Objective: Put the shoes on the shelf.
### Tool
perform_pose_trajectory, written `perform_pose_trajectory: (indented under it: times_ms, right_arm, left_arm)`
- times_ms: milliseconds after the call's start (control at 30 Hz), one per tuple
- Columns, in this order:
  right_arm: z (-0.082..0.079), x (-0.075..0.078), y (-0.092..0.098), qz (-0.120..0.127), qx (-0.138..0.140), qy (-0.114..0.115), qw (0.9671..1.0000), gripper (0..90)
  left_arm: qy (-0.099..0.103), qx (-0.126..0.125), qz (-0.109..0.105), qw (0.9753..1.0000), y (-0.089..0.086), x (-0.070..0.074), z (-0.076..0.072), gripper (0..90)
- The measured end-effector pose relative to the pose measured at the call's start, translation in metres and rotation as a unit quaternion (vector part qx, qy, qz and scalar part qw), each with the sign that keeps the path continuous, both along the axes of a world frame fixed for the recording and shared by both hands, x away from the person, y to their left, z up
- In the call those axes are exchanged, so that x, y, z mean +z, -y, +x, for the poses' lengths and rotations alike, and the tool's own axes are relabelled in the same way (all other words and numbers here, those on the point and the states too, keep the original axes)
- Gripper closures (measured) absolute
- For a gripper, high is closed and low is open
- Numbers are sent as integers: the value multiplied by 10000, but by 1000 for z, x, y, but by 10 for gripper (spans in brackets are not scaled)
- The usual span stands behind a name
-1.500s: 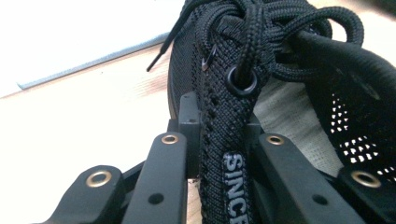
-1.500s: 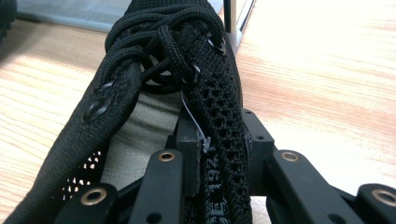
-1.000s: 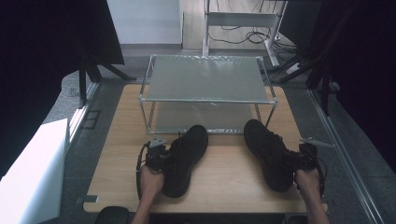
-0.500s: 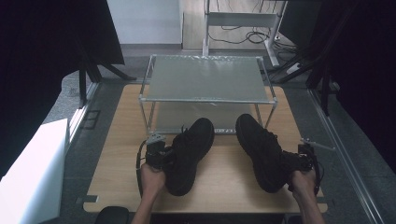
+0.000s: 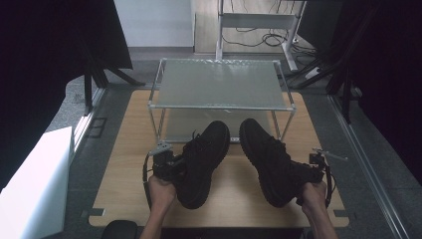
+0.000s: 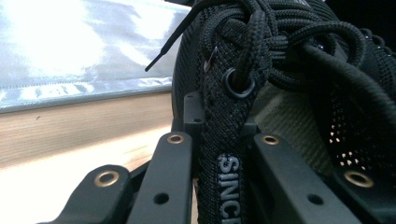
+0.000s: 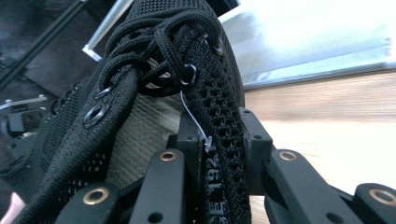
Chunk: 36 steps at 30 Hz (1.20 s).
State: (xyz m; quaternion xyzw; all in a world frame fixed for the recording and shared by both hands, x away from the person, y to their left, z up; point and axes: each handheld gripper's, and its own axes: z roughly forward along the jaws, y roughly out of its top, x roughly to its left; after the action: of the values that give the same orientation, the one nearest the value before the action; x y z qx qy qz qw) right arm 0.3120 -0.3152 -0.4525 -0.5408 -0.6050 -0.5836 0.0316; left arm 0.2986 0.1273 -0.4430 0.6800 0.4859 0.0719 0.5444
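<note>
high view: item, one pair of black shoes on the wooden desk [image 5: 124, 149], toes pointing at the two-tier wire shelf rack [image 5: 219, 84] just ahead. your left tool [image 5: 166, 167] is clamped on the eyelet edge of the left shoe [image 5: 201, 159]; left gripper view confirms the jaws pinched on that laced strip. your right tool [image 5: 313, 172] is clamped on the collar edge of the right shoe [image 5: 268, 157], and right gripper view shows the mesh wall squeezed between the jaws. step in hand, as judged: both shoes carried toward the rack's lower shelf. next move calls for you to keep them level, slide the toes under the top tier between the posts, then release.
</note>
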Motion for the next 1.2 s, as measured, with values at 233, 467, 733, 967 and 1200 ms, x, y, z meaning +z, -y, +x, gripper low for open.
perform_pose_trajectory:
  times_ms: [233,467,733,967,1200]
  right_arm:
    - [-3,7,-9,172,98,82,9998,748]
    - [-3,22,-19,392,107,202,9990,748]
    - [2,39,-24,572,30,245,9981,748]
    - [11,52,-29,716,-47,246,9971,748]
    - [26,63,-39,970,-98,170,9951,748]
  left_arm:
    - [89,-30,-201,9998,-3,6,-6,818]
    - [248,21,-425,9988,-5,22,-7,817]
    - [235,132,-647,9975,-11,34,-2,816]
    - [278,289,-724,9966,-15,48,8,815]
    - [221,384,-1109,9928,-16,60,24,815]
